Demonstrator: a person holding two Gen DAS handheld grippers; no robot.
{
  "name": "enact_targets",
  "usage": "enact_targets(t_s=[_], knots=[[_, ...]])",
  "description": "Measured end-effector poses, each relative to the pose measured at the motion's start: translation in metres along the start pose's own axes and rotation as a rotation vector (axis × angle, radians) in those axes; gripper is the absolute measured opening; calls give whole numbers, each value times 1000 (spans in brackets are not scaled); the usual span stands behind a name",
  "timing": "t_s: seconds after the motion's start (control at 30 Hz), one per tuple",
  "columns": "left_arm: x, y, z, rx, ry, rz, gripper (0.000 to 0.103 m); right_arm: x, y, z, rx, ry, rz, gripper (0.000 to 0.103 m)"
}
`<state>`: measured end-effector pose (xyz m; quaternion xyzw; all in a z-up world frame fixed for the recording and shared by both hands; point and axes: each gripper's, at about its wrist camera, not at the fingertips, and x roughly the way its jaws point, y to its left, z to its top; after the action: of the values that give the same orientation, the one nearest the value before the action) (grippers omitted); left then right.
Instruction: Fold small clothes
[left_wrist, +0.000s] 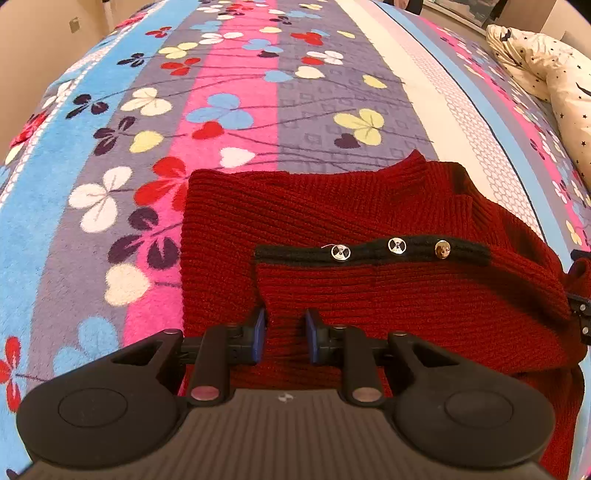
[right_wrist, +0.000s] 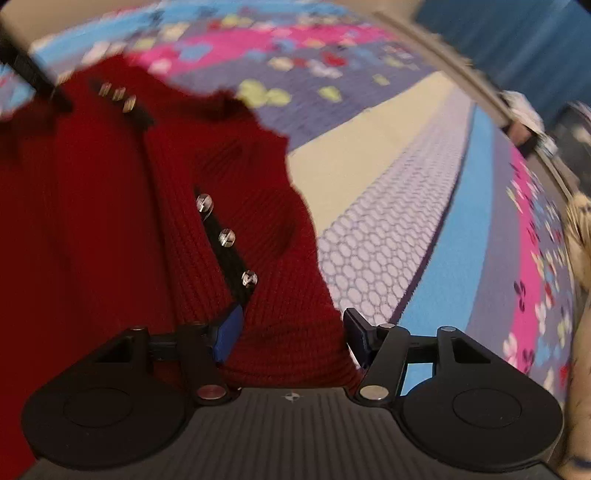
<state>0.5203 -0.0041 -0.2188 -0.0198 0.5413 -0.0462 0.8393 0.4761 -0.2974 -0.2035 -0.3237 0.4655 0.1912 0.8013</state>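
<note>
1. A small red knit sweater lies on the bed, on a flower-striped blanket, with one sleeve folded across the body; its black cuff band with three shiny buttons lies on top.
2. The left tool is clenched on a ridge of the red knit at the near edge of that folded sleeve, its blue pads pressing the fabric from both sides.
3. The right tool stands released: its jaws straddle the second sleeve near the second cuff band, but the right-hand pad looks clear of the cloth. This view is blurred.
4. The step in hand seems to be folding the sleeves inward; the body is not yet folded.
5. Next, the right tool likely needs to close on its sleeve end and carry it left across the body, while the left pins its layer flat so nothing bunches.
</note>
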Motion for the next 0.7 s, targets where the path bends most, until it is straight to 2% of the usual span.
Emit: enact_targets(t_s=[0.03, 0.07, 0.1, 0.13, 0.17, 0.2, 0.23, 0.27, 0.33, 0.43, 0.47, 0.5, 0.57, 0.63, 0.7], knots=[[0, 0, 0, 2, 0, -1, 25, -1, 0, 3, -28, 18, -17, 49], [1, 0, 0, 5, 0, -2, 25, -1, 0, 4, -62, 32, -73, 20], [1, 0, 0, 5, -1, -3, 25, -1, -4, 3, -53, 27, -166, 19], [1, 1, 0, 5, -3, -6, 25, -1, -15, 3, 22, 9, -237, 17], [2, 1, 0, 3, -4, -5, 25, 1, -30, 1, 149, 15, -324, 0], [3, 1, -1, 0, -4, -4, 25, 5, -46, -3, 262, 40, -420, 0], [3, 2, -1, -4, -5, -6, 25, 9, -62, -11, 368, 57, -471, 0], [3, 2, -1, -7, -4, -8, 25, 10, -75, -20, 460, 60, -448, 0], [2, 3, -1, -5, -5, -13, 25, 2, -94, -40, 636, -10, -312, 0], [4, 3, 0, 6, -6, -18, 25, -18, -97, -48, 713, -146, -178, 6], [4, 3, 0, 3, -5, -19, 26, -20, -96, -44, 713, -170, -154, 22], [4, 3, 0, -1, -6, -20, 26, -19, -94, -36, 700, -181, -134, 52], [4, 2, 0, -10, -6, -20, 27, -11, -88, -18, 624, -171, -91, 78], [3, 2, 0, -10, -5, -21, 29, 4, -75, 0, 517, -122, -54, 78], [1, 3, 0, -12, 1, -30, 39, 16, -58, 11, 399, -50, -11, 76]])
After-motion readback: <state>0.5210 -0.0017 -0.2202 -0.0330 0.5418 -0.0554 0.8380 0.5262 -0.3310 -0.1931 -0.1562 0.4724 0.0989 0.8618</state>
